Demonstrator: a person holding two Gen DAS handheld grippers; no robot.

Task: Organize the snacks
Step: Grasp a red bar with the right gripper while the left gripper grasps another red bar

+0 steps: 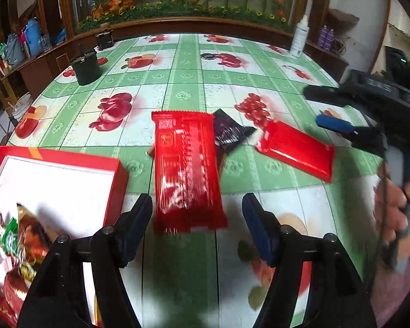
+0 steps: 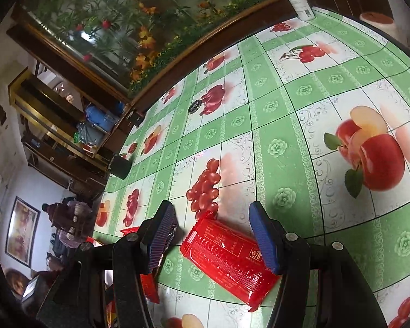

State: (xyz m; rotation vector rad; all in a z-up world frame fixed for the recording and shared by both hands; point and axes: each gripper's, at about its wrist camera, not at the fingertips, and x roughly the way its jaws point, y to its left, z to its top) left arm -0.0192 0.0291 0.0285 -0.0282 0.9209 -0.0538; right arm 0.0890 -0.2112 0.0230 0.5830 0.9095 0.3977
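Observation:
A large red snack packet (image 1: 187,172) lies on the table straight ahead of my open left gripper (image 1: 196,213), its near end between the fingertips. A dark purple packet (image 1: 229,134) lies partly under its far right side. A second red packet (image 1: 296,149) lies to the right; in the right wrist view this packet (image 2: 229,257) sits between the fingers of my open right gripper (image 2: 213,243). The right gripper also shows in the left wrist view (image 1: 339,109). A red box with a white inside (image 1: 60,186) at the left holds several snacks (image 1: 22,240).
The table has a green and white fruit-print cloth (image 1: 186,82). A dark green cup (image 1: 86,67) and a small black pot (image 1: 104,39) stand at the far left. A white bottle (image 1: 299,38) stands at the far right. A wooden ledge with plants runs behind.

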